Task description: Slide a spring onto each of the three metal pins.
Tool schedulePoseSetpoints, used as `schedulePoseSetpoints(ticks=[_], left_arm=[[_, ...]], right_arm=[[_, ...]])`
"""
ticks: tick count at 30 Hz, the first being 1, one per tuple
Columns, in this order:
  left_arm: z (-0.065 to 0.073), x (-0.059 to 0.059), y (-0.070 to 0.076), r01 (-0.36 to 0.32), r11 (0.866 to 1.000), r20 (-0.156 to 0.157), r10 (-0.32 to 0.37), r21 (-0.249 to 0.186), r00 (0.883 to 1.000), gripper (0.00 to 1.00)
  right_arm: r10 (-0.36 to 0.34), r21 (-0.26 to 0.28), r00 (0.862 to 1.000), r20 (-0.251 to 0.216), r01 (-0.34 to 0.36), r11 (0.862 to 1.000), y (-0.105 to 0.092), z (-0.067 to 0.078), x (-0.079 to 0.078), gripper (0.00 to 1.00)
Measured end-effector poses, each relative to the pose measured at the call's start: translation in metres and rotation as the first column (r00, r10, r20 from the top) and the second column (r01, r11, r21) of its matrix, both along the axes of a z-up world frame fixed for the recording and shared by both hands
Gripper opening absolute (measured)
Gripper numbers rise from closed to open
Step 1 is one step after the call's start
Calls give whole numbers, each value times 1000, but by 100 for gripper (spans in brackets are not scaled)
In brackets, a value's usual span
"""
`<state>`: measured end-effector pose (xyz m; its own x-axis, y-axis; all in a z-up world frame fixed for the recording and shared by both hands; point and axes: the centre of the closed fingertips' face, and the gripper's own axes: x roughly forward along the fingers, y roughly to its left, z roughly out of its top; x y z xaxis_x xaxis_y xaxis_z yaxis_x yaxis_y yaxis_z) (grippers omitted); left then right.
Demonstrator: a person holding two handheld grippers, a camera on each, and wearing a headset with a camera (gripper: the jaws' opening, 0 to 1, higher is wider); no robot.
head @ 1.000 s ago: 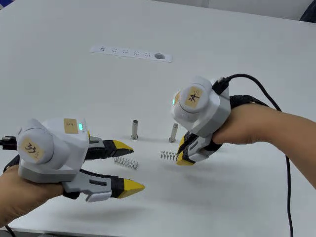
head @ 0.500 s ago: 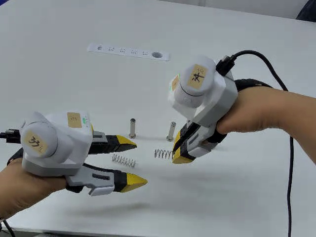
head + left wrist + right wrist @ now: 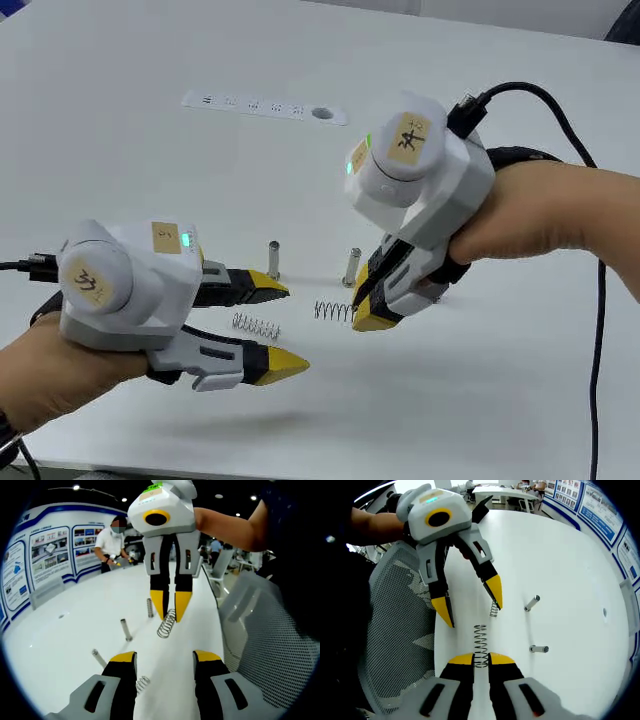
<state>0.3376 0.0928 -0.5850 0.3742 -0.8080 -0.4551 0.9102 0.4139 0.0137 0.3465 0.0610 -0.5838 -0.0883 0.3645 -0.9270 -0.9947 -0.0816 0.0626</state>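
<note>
I saw that the table [image 3: 150, 180] was smooth, matt and white. The pinched spring [image 3: 333, 312] and the loose spring [image 3: 256, 326] were thin, shiny metal wire. The left pin [image 3: 274, 258] and right pin [image 3: 351, 267] were smooth grey metal. My left gripper [image 3: 295, 328] and right gripper [image 3: 362, 314] had smooth white plastic shells.

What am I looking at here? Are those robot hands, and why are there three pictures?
No robot here: a person holds hand-held tongs in each hand. The rectangular picture comes from a camera on the person's head; each round one comes from a camera riding on one pair of tongs. The right tongs are shut on one end of a spring. The left tongs are open, holding nothing. On the white table lie a second spring and a power strip, and metal pins stand upright with no springs on them.
</note>
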Motion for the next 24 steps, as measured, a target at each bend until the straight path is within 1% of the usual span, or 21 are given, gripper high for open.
schedulePoseSetpoints(ticks=[7,12,16,20,24], left_arm=[[0,-1,-3,12,1000,3,-12,3,1000,45],[1,-2,-7,32,999,12,-32,4,999,42],[5,-2,-11,52,999,25,-52,-3,998,37],[5,-4,-14,75,997,19,-75,2,997,28],[7,-4,-17,89,996,32,-89,2,996,23]], right_arm=[[6,-7,1000,2,-6,1000,-1,1,0,11],[25,-14,1000,0,-25,1000,0,2,-5,11],[37,-29,999,-1,-37,999,0,-1,-6,11],[53,-40,999,-5,-53,998,1,-4,-10,11],[61,-45,998,-7,-61,997,1,-4,-12,11]])
